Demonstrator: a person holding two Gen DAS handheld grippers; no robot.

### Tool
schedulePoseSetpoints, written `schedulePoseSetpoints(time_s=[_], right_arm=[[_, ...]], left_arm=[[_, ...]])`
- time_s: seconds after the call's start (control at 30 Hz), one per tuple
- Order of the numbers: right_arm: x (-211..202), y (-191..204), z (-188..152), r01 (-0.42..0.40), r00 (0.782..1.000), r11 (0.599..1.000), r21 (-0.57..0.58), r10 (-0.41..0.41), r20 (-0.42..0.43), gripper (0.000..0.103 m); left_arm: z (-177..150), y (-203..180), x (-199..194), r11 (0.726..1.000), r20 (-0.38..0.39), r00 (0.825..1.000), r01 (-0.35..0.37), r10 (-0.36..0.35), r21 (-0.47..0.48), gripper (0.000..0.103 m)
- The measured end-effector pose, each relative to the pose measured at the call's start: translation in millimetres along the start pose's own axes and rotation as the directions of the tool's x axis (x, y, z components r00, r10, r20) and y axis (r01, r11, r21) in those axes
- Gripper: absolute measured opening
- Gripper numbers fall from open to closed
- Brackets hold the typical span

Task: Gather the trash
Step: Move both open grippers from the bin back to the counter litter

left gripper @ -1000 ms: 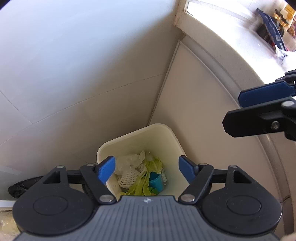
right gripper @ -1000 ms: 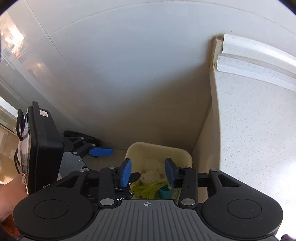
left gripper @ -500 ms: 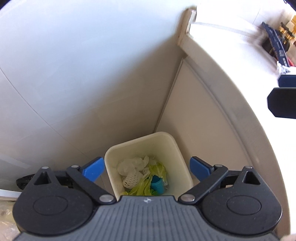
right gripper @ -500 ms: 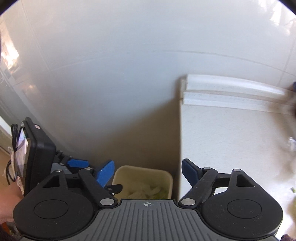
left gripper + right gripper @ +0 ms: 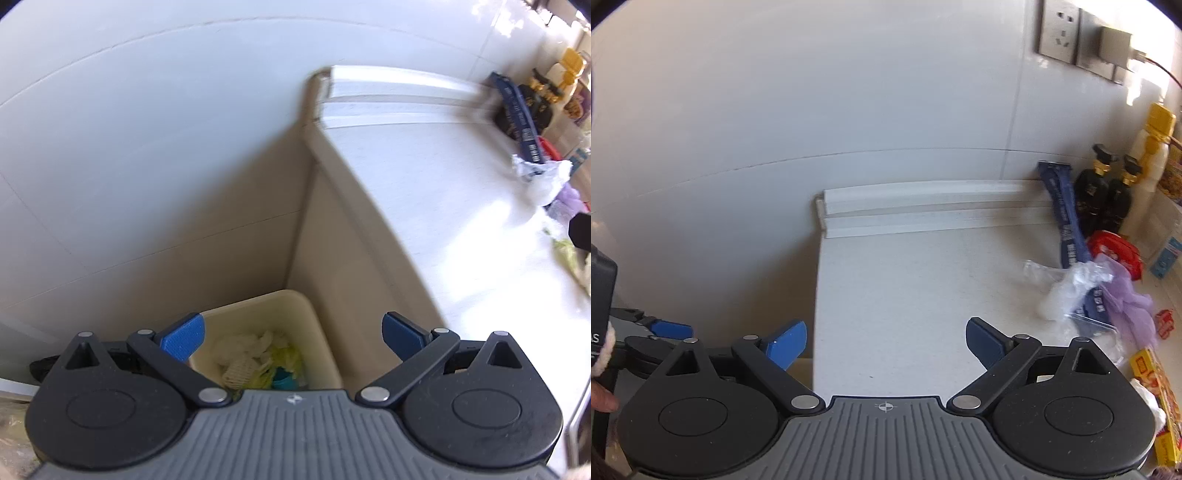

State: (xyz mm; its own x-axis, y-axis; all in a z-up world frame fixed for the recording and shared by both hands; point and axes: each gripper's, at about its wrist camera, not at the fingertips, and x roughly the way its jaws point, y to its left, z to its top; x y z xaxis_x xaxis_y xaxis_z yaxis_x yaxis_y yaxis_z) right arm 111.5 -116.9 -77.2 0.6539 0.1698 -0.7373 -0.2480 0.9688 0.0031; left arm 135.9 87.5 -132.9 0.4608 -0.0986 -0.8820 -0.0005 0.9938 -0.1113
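Trash fills the cream bin (image 5: 314, 328) at the lower centre of the left wrist view: white crumpled paper (image 5: 243, 343), yellow-green scraps (image 5: 288, 356) and a blue cup (image 5: 284, 380). The bin stands in the corner between the tiled wall (image 5: 129, 147) and the side of the counter (image 5: 424, 184). Above it the left gripper (image 5: 291, 332) is spread wide with nothing between its blue fingers (image 5: 183, 336), having just been opening. More litter, blurred, lies at the right edge of the frame. In the right wrist view the right gripper (image 5: 886, 343) is likewise released and empty, its jaws having just been opening, over the white counter top at centre. Crumpled clear plastic (image 5: 1067, 291) and a purple bag (image 5: 1130, 310) lie at right, beside a blue packet (image 5: 1067, 229), dark bottles (image 5: 1104, 192) and a red pack (image 5: 1115, 251). A yellow wrapper (image 5: 1152, 391) sits at lower right.
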Motion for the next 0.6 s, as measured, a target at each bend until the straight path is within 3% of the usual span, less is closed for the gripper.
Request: schedulePoseSetpoints(time_s=[0.6], right_arm=[[-26.2, -99.5, -41.9, 0.199, 0.979, 0.972, 0.121, -0.204, 0.027, 0.097]], left_arm=[[9.1, -98.1, -2.6, 0.976, 0.052, 0.993, 0.092, -0.104, 0.196, 0.102]])
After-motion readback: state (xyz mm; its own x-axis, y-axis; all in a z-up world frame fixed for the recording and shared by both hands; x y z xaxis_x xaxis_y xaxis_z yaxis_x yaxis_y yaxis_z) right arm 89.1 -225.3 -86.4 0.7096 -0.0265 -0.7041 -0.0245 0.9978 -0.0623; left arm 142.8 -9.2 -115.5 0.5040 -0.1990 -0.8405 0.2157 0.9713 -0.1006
